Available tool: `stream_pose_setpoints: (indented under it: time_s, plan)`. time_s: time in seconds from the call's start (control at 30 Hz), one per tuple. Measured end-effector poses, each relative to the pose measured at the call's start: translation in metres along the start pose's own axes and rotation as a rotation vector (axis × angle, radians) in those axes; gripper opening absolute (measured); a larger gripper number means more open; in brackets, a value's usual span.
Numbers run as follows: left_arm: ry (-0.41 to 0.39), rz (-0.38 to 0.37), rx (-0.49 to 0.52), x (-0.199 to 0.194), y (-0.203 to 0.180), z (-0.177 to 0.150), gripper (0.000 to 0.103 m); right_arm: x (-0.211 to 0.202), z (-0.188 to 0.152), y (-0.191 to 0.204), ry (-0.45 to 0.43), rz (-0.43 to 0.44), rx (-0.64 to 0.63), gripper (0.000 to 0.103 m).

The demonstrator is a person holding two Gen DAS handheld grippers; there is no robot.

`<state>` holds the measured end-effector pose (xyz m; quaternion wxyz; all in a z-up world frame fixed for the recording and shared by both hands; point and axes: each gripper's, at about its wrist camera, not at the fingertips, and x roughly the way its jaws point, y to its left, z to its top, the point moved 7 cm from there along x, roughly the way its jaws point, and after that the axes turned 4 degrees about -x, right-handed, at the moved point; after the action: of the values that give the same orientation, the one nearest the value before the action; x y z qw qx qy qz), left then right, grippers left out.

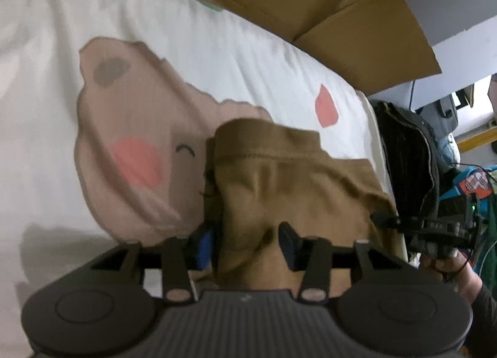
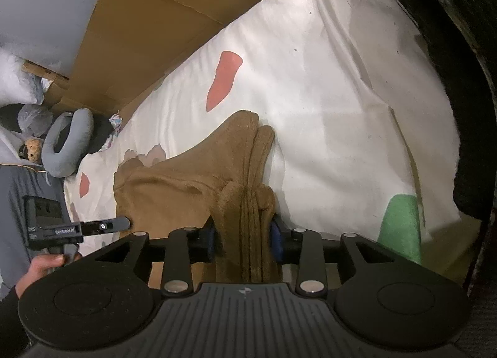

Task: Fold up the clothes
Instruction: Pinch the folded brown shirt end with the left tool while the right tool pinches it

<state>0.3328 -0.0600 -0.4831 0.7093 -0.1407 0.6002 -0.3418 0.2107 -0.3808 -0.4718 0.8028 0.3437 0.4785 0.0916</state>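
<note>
- On the white printed bedsheet (image 1: 254, 56), a brown garment (image 1: 279, 177) is seen bunched up near the edge, partly covering a pink animal print (image 1: 130, 128).
- Between the blue pads of the left gripper (image 1: 247, 244), a thick fold of the brown garment is held; the jaws are closed to a moderate width on the cloth.
- Several stacked layers of the same garment (image 2: 198, 181) are clamped by the right gripper (image 2: 245, 240), its jaws drawn narrow around them.
- The garment is stretched between the two tools, the rest of it lying on the sheet.
- Cardboard (image 2: 136, 25) is propped along the far side of the bed.
- A grey neck pillow (image 2: 66, 143) is lying at the far end.
- The right gripper (image 1: 441, 230) is also visible from the left wrist, gripped by a hand (image 1: 450, 268).
</note>
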Motion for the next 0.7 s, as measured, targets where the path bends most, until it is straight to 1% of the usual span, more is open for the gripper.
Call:
stream_pose_setpoints:
  time_s: [0.07,0.17,0.33,0.4,0.47,0.53,0.57,0.63,0.67,0.7]
  plan:
    - [-0.005,-0.018,-0.016,0.0,0.003,0.001,0.047,0.001,-0.001,-0.003,0.004,0.009,0.008,0.043]
    - [-0.012,-0.054,-0.044,0.003,0.007,0.007,0.046,0.006,0.0,-0.004,0.003,0.029,0.021,0.043]
    - [-0.023,-0.096,-0.037,0.01,0.006,0.017,0.04,0.016,0.004,0.0,0.002,0.055,0.018,0.043]
    - [-0.027,-0.113,-0.045,0.012,0.005,0.019,0.035,0.017,0.005,0.001,0.005,0.054,0.013,0.043]
    - [-0.021,-0.128,-0.051,0.014,0.004,0.019,0.032,0.017,0.005,0.003,0.007,0.052,0.008,0.043]
    - [-0.01,-0.135,-0.04,0.016,0.001,0.018,0.031,0.017,0.005,0.004,0.01,0.05,0.003,0.043]
    - [-0.005,-0.137,-0.032,0.018,0.0,0.017,0.029,0.018,0.006,0.005,0.011,0.049,0.0,0.035]
    - [-0.002,-0.115,-0.019,0.019,-0.001,0.017,0.022,0.018,0.006,0.006,0.014,0.048,-0.005,0.028]
    - [-0.001,-0.106,-0.014,0.02,-0.001,0.018,0.017,0.018,0.006,0.006,0.015,0.047,-0.008,0.024]
    - [0.002,-0.095,-0.006,0.02,-0.003,0.019,0.014,0.018,0.007,0.007,0.017,0.046,-0.01,0.024]
